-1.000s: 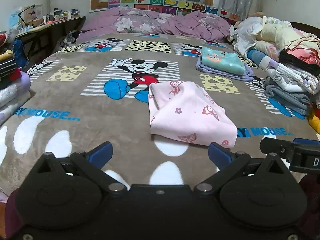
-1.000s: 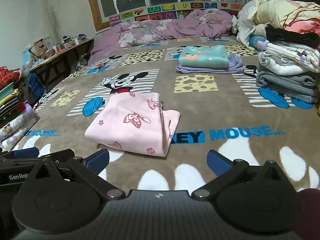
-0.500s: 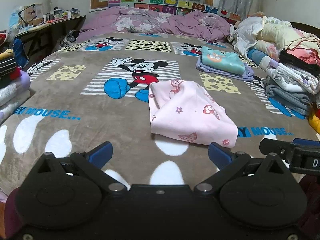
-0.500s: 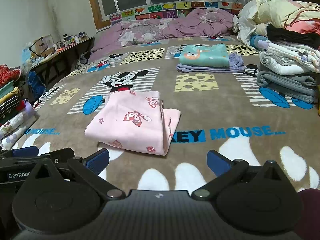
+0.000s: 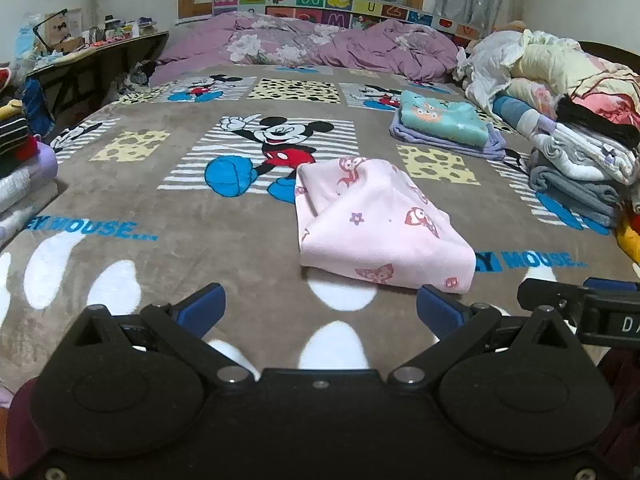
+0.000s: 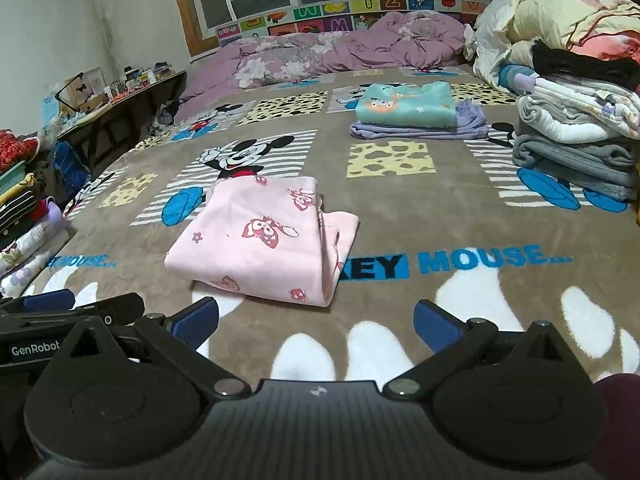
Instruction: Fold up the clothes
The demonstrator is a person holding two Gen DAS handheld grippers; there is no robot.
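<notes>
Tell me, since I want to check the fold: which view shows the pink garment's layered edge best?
The right wrist view: the pink garment shows its stacked layers open along its right side. The left wrist view shows only a rumpled top and smooth near edge.

The brown blanket (image 6: 440,216) lies bare across the centre-right of the right wrist frame, open for a pass. The folded pink garment (image 6: 256,236) blocks the centre left. A folded teal and purple stack (image 6: 412,114) sits upper centre-right, and a tall clothes pile (image 6: 576,128) walls the right edge. At the left edge, stacked clothes (image 5: 20,168) crowd the left wrist frame; a purple duvet (image 5: 320,44) closes the top.
</notes>
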